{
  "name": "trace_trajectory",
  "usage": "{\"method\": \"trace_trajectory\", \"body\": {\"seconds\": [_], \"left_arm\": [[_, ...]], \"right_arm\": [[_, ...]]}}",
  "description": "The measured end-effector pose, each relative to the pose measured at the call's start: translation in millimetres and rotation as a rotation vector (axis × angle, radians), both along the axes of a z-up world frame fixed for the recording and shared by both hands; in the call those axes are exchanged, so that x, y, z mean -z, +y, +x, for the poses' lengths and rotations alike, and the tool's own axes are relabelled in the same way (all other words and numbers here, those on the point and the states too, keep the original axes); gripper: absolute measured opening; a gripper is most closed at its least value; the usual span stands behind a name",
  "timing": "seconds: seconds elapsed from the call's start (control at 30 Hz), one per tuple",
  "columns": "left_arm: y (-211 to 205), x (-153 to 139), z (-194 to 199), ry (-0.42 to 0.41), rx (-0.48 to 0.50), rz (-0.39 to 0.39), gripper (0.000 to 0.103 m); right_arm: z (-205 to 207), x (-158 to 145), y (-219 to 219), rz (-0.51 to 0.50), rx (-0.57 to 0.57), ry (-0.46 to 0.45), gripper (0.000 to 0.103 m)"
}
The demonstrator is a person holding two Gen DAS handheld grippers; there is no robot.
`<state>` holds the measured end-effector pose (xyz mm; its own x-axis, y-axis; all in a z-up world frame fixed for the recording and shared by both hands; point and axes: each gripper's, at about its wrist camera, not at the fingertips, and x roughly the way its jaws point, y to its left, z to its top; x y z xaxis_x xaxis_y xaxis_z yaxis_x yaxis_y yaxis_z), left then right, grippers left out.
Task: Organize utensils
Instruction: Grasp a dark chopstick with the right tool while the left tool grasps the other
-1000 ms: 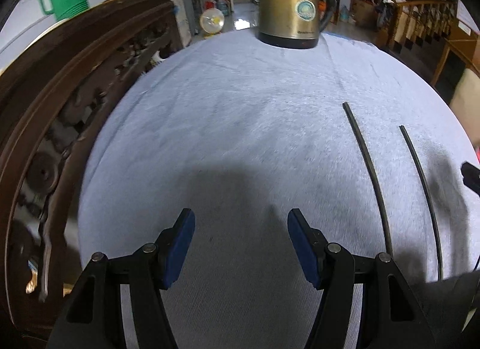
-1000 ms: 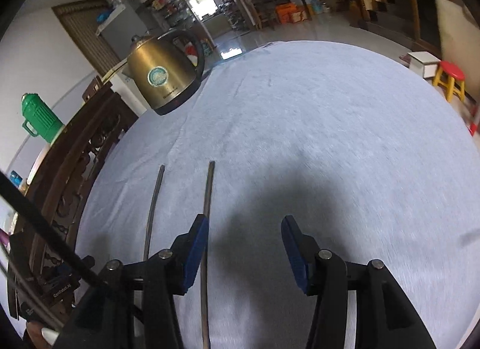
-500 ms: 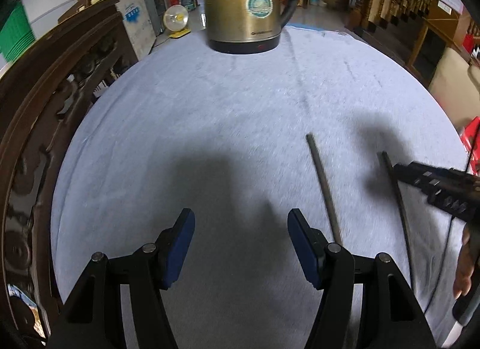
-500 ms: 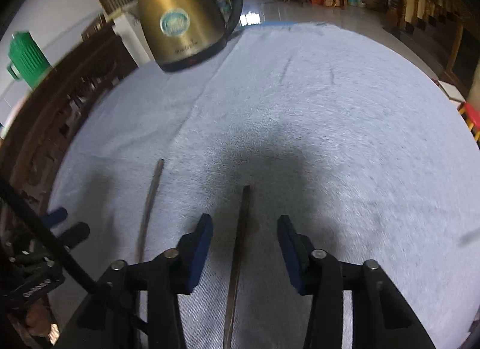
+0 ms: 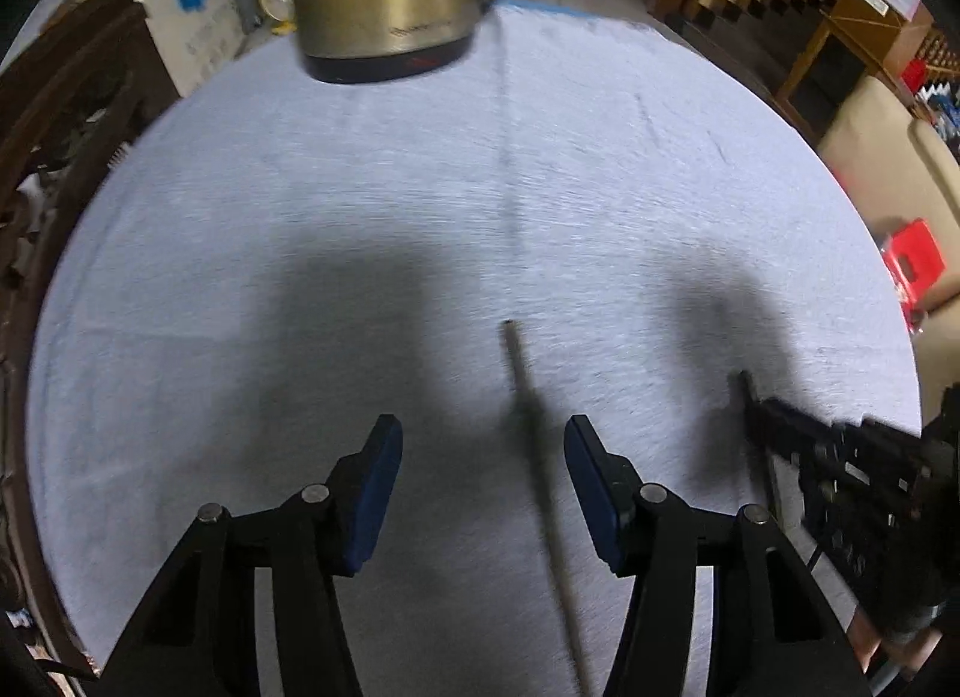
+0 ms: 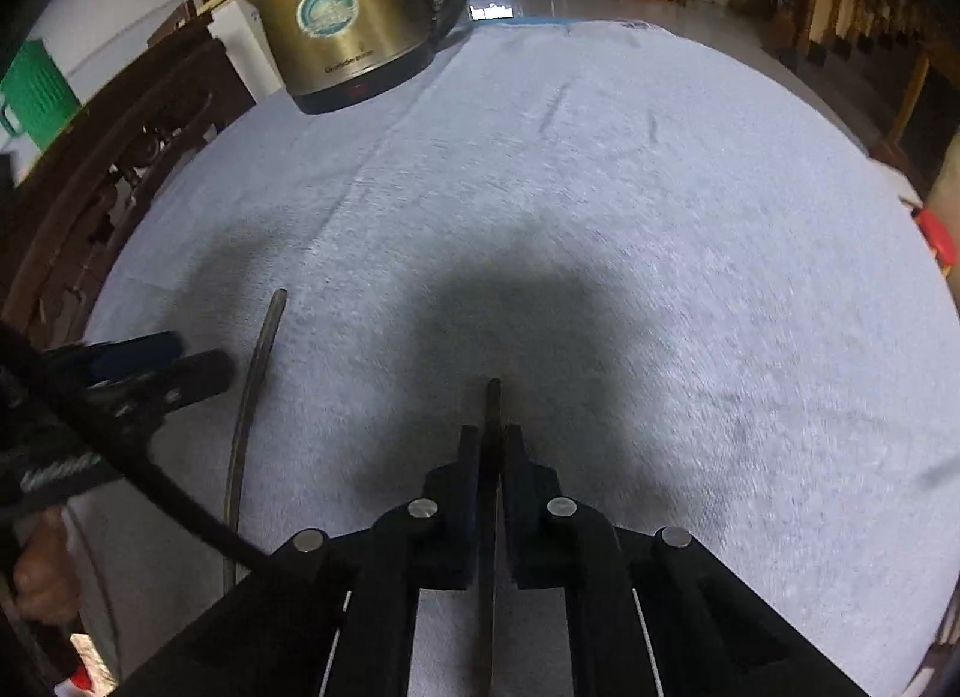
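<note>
Surface: a round surface under a pale blue-white terry cloth (image 6: 690,229) carries everything; the nap is soft, so thin things sink in a little.
Kettle: a brass-coloured metal electric kettle with a black base and a round blue sticker (image 6: 342,19) stands at the far side, well apart from both tools.
Open room: the middle and right of the cloth lie bare in the right wrist view, so that is the best way to carry anything; the rim falls away close at the right and at the near side.
Edges: a dark carved wooden chair back (image 6: 102,181) crowds the left rim, so I judge a swing to that side to be risky.
Right gripper: the black right gripper (image 6: 493,457) has its jaws clenched on the dark slender right chopstick (image 6: 492,403), whose far tip pokes out just beyond them.
Left gripper: the black left gripper with blue pads (image 5: 477,472) has its jaws released, straddling the dark slender left chopstick (image 5: 528,397), which lies on the cloth nearer the right pad, not yet touched.
Where the sticks lie: roughly parallel, pointing toward the kettle, near each other but apart.
Step in hand: judged as picking up both sticks to pair them.
Doing it well: centre the left jaws over the stick, press down into the nap, then close; lift the right stick level so that its long tail does not drag.
Risk: a thin round stick may roll or twist out of flat pads.
</note>
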<state>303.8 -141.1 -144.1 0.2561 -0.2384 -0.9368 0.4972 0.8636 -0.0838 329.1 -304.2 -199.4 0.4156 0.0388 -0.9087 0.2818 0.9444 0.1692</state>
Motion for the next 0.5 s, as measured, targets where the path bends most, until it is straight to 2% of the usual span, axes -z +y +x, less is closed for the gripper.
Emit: {"method": "trace_trajectory", "body": {"seconds": [0.1, 0.2, 0.3, 0.37, 0.43, 0.5], "left_arm": [[-16.2, 11.7, 8.9, 0.05, 0.01, -0.003, 0.057], [-26.9, 13.4, 15.0, 0.037, 0.007, -0.008, 0.054], [-33.5, 12.7, 17.2, 0.022, 0.01, -0.012, 0.039], [-37.4, 12.5, 17.9, 0.007, 0.025, -0.012, 0.015], [-40.0, 12.7, 15.8, -0.001, 0.044, -0.011, 0.008], [-42.4, 12.6, 15.7, -0.002, 0.055, -0.015, 0.006]], "right_arm": [[-8.2, 2.6, -6.9, 0.03, 0.007, -0.004, 0.007], [-13.3, 3.5, -11.1, 0.064, 0.012, -0.01, 0.007], [-15.2, 2.6, -14.3, 0.095, 0.019, -0.015, 0.007], [-16.1, 2.0, -15.9, 0.107, 0.023, -0.016, 0.007], [-19.6, 0.7, -18.0, 0.115, 0.025, -0.017, 0.007], [-21.1, 1.7, -18.0, 0.13, 0.029, -0.017, 0.007]]}}
